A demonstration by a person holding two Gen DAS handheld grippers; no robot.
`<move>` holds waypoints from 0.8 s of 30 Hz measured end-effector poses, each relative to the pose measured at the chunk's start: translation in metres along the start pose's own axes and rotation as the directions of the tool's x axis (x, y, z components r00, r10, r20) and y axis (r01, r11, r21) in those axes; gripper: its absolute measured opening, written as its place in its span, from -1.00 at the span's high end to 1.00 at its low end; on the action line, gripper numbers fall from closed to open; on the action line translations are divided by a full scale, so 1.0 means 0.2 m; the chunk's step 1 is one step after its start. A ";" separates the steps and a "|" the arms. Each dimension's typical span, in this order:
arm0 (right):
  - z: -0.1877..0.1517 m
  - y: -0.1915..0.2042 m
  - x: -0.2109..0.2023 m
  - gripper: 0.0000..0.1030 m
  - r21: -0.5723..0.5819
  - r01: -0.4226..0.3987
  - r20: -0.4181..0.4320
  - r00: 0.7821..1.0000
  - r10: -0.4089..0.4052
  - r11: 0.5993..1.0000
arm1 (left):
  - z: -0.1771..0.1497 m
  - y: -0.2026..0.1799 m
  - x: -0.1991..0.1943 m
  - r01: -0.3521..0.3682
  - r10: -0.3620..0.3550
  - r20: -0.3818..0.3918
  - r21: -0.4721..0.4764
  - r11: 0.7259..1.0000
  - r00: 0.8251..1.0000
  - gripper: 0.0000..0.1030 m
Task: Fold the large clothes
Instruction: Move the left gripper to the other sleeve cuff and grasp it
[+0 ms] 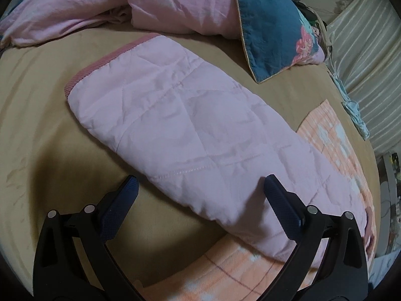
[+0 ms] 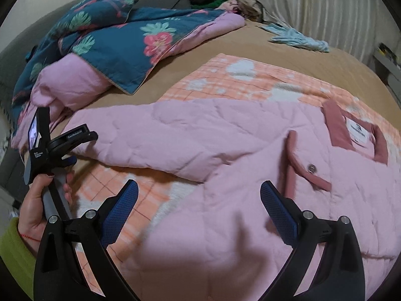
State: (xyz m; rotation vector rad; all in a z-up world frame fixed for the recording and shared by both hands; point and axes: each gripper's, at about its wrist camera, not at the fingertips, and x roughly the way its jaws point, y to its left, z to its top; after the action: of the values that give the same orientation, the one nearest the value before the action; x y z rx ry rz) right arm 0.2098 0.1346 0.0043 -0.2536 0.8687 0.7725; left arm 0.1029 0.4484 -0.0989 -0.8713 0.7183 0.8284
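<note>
Pink jacket (image 2: 225,150) sleeve (image 1: 175,130) outstretched, bedsheet (image 1: 37,100) bare beside.

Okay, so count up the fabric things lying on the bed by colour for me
Pink: 1, the quilted jacket
Orange check: 1, the blanket under it
Teal floral with pink lining: 1, the duvet
Light blue: 1, a small crumpled cloth
Total: 4

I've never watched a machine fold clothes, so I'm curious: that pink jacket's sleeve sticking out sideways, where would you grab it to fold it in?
Probably at the ribbed cuff, the sleeve's free end. It lies flat and stretched out over the bed, away from the jacket body. The open left gripper could approach from the cuff's end, pinching the darker band, then carry it back across the body.
</note>
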 end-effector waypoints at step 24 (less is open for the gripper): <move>-0.19 -0.41 -0.34 -0.89 0.185 0.053 0.104 0.992 -0.073 0.981 | 0.21 -0.01 -0.25 0.113 -0.119 0.237 0.039 0.993 0.964 0.75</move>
State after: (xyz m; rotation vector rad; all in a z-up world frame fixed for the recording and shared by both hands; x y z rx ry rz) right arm 0.2183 0.0233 0.0249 -0.0752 0.8173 0.6369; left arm 0.0886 0.4676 -0.0387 -0.7679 0.4610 0.8018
